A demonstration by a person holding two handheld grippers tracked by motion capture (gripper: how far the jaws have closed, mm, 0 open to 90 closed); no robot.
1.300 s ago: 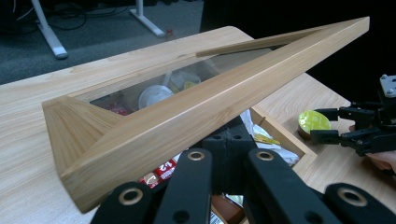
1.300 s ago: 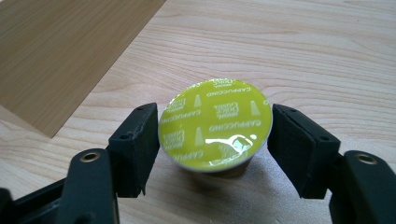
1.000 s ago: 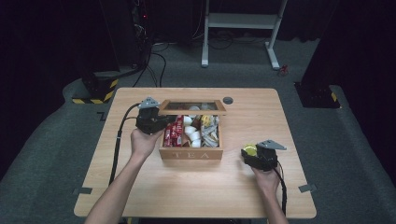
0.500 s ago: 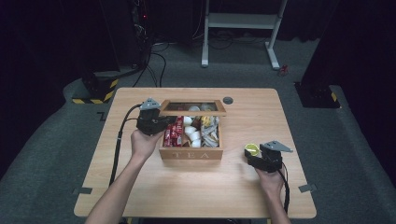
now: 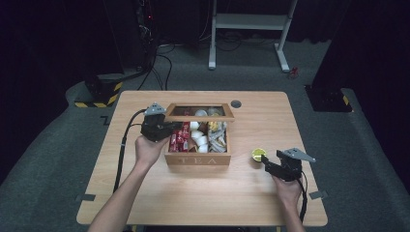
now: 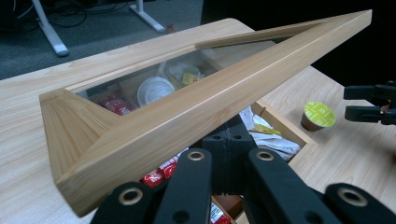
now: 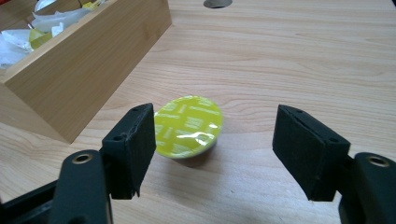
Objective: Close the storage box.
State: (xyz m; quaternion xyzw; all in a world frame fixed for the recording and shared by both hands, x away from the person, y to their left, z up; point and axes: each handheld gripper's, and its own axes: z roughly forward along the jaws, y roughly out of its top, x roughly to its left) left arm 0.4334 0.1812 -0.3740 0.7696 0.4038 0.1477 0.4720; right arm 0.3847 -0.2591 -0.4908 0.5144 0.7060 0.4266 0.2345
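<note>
The left gripper (image 5: 162,126) holds the tea box's lid (image 6: 196,105) up, the yellow-topped capsule (image 7: 188,127) sits out on the worktop (image 5: 203,203) beside the box (image 5: 198,157), and the right gripper (image 7: 215,154), jaws open and just closing a little, no longer grips it.

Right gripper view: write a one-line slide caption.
Open right gripper facing a yellow-lidded capsule standing on the table beside the wooden tea box.

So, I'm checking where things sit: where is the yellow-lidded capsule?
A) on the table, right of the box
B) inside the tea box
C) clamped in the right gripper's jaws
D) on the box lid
A: the capsule stands on the table beside the tea box, with the right gripper open around it, not touching.
</note>
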